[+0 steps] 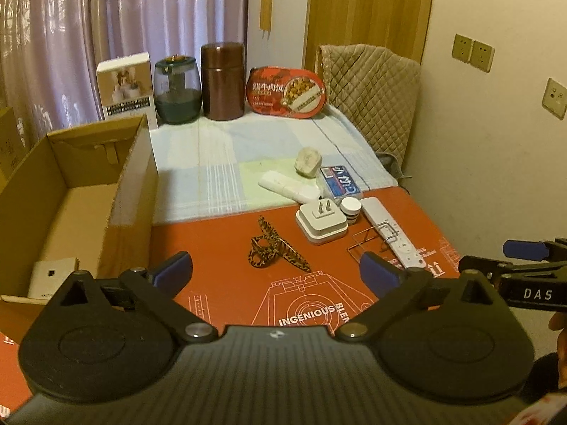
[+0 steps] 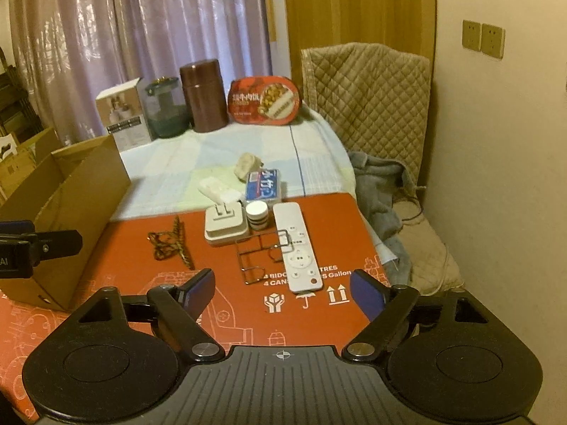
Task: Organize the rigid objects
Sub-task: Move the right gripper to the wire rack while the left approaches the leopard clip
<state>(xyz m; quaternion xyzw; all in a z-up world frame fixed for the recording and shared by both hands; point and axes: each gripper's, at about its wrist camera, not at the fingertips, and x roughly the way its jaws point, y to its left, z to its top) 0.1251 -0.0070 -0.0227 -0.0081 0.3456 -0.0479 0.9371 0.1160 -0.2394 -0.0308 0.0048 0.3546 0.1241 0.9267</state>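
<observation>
Currently spread wide and empty: left gripper (image 1: 276, 271) and right gripper (image 2: 281, 292), both above red mat (image 1: 219, 248). Remote (image 2: 297, 248), plug (image 2: 225, 225), hair clip (image 1: 273, 248) clustered at 12 o'clock; box (image 1: 131, 184) at 10 o'clock, white item inside.

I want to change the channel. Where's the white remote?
The remote lies on the red mat in both views, right of the white plug, its end over a wire rack.

White remote (image 2: 300, 247) flat on red mat, over wire rack (image 2: 264, 255)
</observation>
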